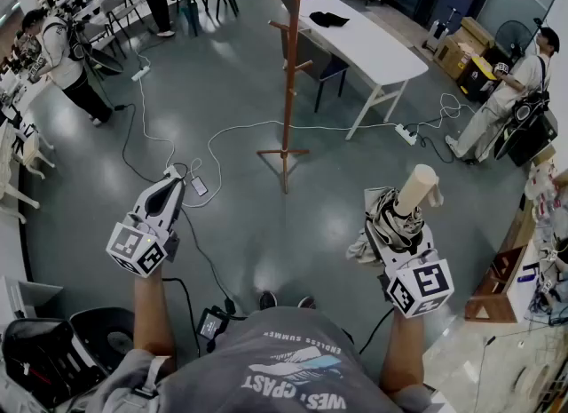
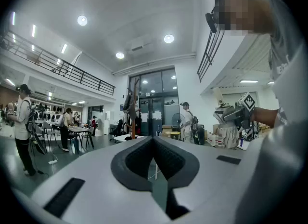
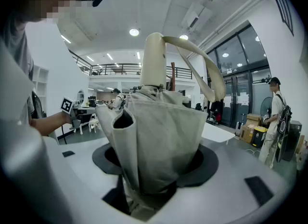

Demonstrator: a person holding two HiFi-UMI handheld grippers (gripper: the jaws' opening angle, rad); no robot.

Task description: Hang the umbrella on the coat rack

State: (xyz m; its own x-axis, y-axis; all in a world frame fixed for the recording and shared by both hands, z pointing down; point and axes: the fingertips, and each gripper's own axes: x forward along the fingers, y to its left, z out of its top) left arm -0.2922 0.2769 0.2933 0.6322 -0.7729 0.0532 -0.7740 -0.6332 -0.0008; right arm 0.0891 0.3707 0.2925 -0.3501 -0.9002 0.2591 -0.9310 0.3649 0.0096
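Our right hand-held gripper (image 1: 393, 229) pinches folded umbrella (image 1: 414, 191), handle up, well apart from rack (image 1: 288, 83) standing on floor (image 1: 240, 216) ahead. Our left hand-held gripper (image 1: 171, 182) pressed together, nothing between jaws.

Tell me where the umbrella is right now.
In the head view the folded umbrella is at lower right, clamped in the right hand-held gripper with its handle up, well short of the coat rack ahead.

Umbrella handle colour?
Cream handle on the umbrella; best in the right gripper view.
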